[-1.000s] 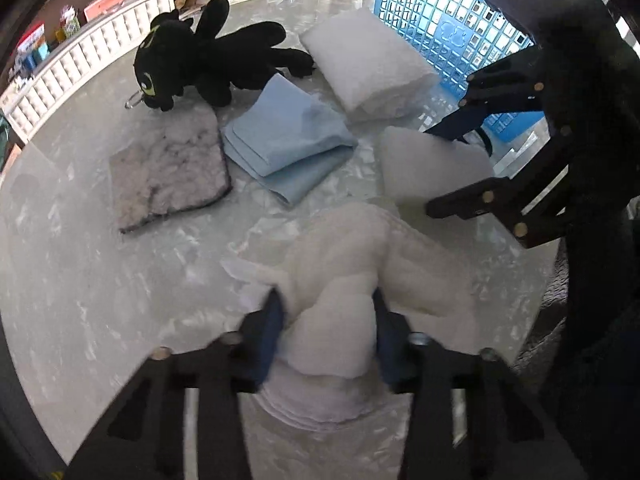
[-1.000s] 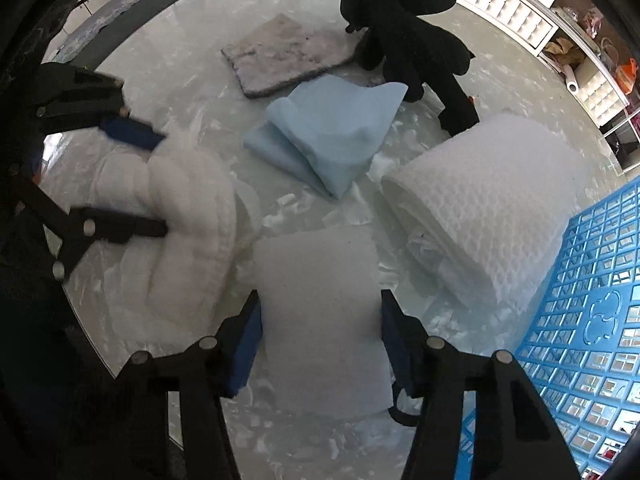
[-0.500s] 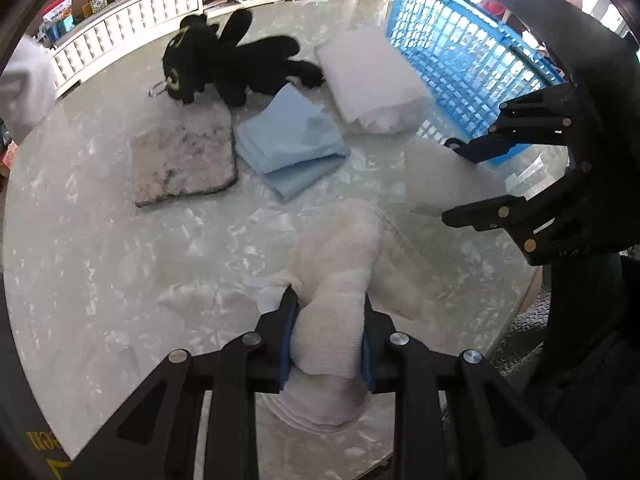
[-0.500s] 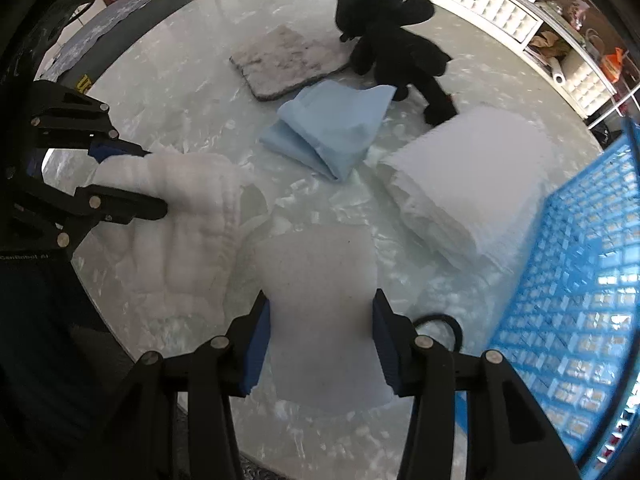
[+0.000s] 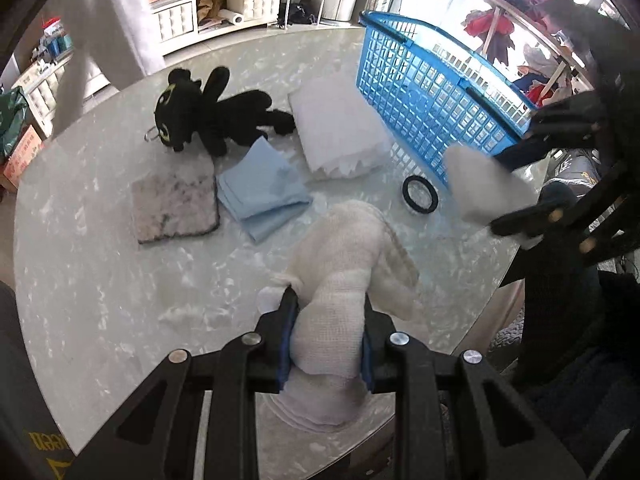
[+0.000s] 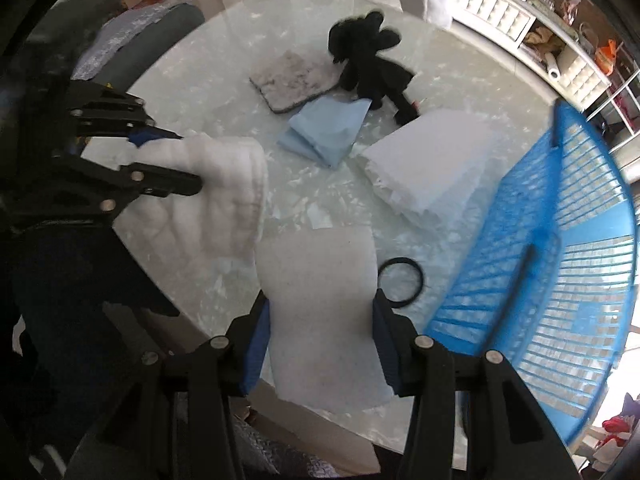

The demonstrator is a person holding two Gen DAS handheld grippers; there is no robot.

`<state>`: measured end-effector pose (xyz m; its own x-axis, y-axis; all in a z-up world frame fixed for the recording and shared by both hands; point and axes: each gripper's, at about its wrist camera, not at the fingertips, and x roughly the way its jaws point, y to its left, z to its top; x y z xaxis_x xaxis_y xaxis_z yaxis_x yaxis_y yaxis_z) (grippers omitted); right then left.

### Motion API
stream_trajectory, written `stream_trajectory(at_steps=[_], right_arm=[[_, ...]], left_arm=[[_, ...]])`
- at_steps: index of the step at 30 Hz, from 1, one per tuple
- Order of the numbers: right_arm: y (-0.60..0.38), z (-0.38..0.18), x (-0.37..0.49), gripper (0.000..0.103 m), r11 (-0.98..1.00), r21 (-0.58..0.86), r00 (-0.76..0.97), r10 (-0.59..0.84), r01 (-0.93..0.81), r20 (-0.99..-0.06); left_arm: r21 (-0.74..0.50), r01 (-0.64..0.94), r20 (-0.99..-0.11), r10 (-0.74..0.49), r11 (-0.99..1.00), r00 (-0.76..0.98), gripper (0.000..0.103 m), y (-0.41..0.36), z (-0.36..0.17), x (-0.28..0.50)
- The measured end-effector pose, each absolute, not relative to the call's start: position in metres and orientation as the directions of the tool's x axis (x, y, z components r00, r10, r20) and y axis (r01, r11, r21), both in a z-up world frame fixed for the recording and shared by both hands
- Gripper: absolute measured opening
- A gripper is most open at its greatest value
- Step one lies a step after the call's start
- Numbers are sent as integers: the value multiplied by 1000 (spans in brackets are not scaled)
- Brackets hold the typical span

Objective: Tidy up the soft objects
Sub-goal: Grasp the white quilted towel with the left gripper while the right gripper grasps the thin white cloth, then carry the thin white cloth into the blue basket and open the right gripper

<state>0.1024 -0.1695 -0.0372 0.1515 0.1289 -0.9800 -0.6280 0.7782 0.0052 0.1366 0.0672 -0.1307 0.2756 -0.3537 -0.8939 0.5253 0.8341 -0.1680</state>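
My left gripper (image 5: 326,338) is shut on a white gauze towel (image 5: 348,276) and holds it above the marble table (image 5: 100,264); the towel also shows in the right wrist view (image 6: 216,196). My right gripper (image 6: 322,340) is shut on a flat white foam pad (image 6: 324,292), lifted off the table near the blue basket (image 6: 560,264); the pad also shows in the left wrist view (image 5: 484,184). On the table lie a black plush toy (image 5: 208,116), a grey mat (image 5: 174,204), a folded light blue cloth (image 5: 260,192) and a folded white towel (image 5: 336,132).
The blue basket (image 5: 432,96) stands at the table's right side. A black ring (image 5: 420,199) lies on the table next to the basket. White cabinets (image 5: 208,8) line the far wall. The table's near edge is close under both grippers.
Both grippers have closed on their cloths and lifted them off the table. The black ring under the foam pad has come into view.
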Motion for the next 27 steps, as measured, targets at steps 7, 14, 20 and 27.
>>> stream_trajectory(at_steps=[7,14,20,27], right_arm=[[-186,-3,109,46,808,-4,211,149,-589,-966],[-227,11,124,46,870,-37,264,108,-492,-958],[-255,-21,155,47,906,-63,245,46,-419,-968],[-267,-62,186,48,925,-123,197,-54,-360,-979]], left_arm=[[-160,532,-899,-345,831,268,25,56,-130,143],[-156,526,-911,-327,836,250,25,52,-138,152],[-156,537,-913,-328,829,242,25,45,-139,157],[-156,539,-924,-316,828,217,25,43,-147,162]])
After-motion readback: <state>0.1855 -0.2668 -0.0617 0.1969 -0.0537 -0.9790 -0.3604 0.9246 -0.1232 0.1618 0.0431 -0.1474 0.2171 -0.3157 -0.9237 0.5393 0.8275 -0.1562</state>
